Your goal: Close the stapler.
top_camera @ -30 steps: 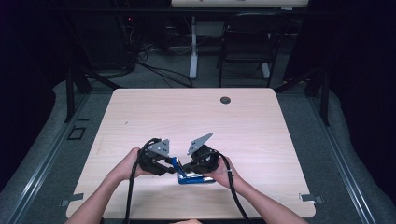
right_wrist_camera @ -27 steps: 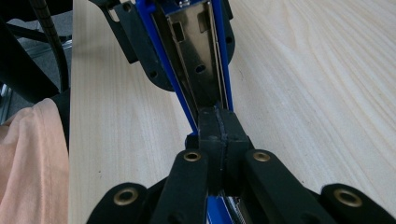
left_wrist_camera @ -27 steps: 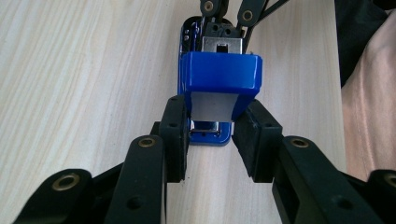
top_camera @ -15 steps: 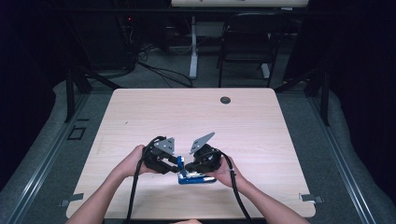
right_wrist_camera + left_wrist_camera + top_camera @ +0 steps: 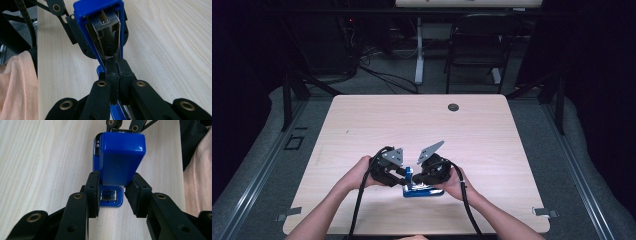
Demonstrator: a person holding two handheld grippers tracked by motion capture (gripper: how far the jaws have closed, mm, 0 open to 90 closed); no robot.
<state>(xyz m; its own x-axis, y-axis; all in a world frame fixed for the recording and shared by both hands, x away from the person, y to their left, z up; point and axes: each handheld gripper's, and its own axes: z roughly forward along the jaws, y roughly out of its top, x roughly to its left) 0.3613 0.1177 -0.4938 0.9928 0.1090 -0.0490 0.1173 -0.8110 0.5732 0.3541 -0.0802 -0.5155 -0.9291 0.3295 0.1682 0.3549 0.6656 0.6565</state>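
A blue stapler (image 5: 422, 191) lies near the table's front edge, between my two hands. In the left gripper view its blue top cover (image 5: 120, 157) is lifted off the base (image 5: 111, 203), whose metal anvil shows below. My left gripper (image 5: 112, 176) is shut on the sides of that cover. In the high view it sits at the stapler's left end (image 5: 404, 175). My right gripper (image 5: 117, 61) has its pads pressed together at the lower end of the open metal staple channel (image 5: 107, 32), apparently pinching a thin metal strip there. It hangs over the stapler (image 5: 414, 179).
The light wooden table (image 5: 412, 125) has a small black grommet (image 5: 453, 107) near its far edge. A black chair (image 5: 477, 45) and cables stand on the floor beyond. A metal bracket (image 5: 544, 212) sits at the front right corner.
My left gripper has edged slightly to the right, toward the right gripper. The right gripper and the stapler have stayed put.
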